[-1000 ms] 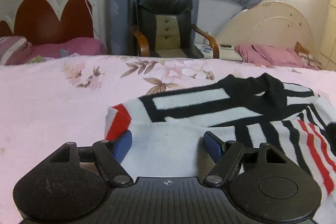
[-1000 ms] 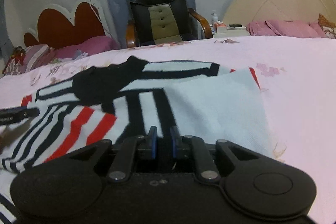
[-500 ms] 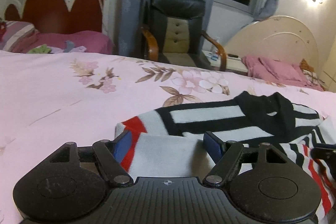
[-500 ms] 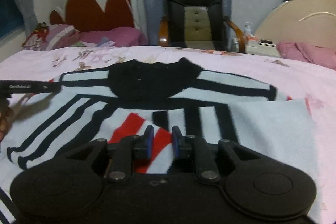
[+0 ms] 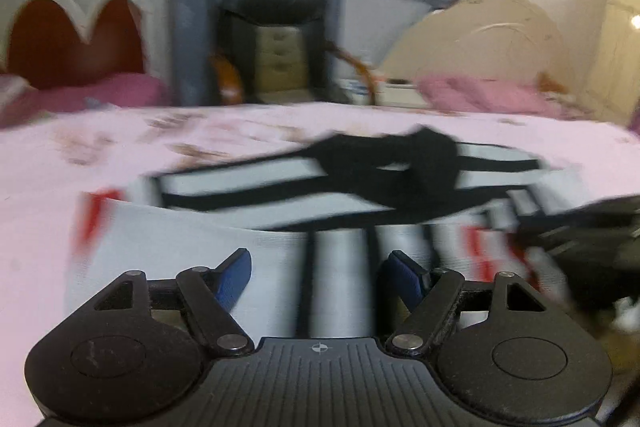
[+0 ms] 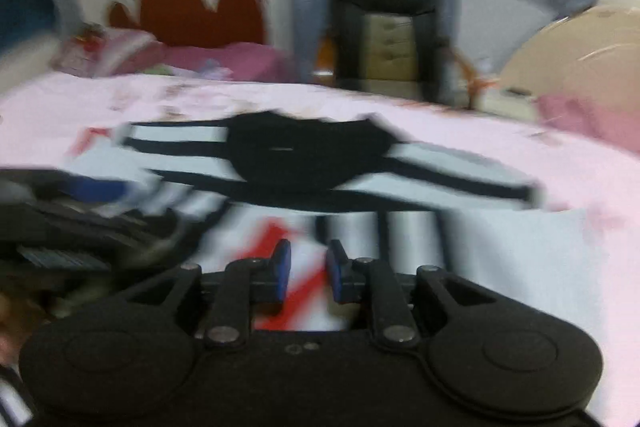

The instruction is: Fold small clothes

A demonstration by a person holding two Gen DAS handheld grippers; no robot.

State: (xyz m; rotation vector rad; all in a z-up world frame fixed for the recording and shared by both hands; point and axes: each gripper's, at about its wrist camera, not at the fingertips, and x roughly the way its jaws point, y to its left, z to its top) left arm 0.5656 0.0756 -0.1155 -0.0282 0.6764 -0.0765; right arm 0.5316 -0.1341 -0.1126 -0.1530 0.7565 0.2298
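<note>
A small striped sweater (image 5: 288,187), pale blue with black and red stripes and a black collar, lies flat on the pink bed (image 5: 100,155), both sleeves folded in over the body. It also shows in the right wrist view (image 6: 312,163). My left gripper (image 5: 316,273) is open wide and empty over the sweater's near left part. My right gripper (image 6: 308,275) has its jaws a little apart with nothing between them, above the red-striped lower part. Each gripper shows blurred at the edge of the other's view, the right one (image 5: 580,227) and the left one (image 6: 72,219).
The pink flowered bedspread (image 6: 580,163) spreads all round the sweater. Beyond the bed stand a black armchair (image 5: 276,39), a red scalloped headboard (image 5: 72,39), grey curtains and a cream headboard (image 5: 480,39) with pink bedding.
Both grippers have swung toward the sweater's middle and each other; both views are blurred by motion. The right jaws have opened from nearly shut to a small gap.
</note>
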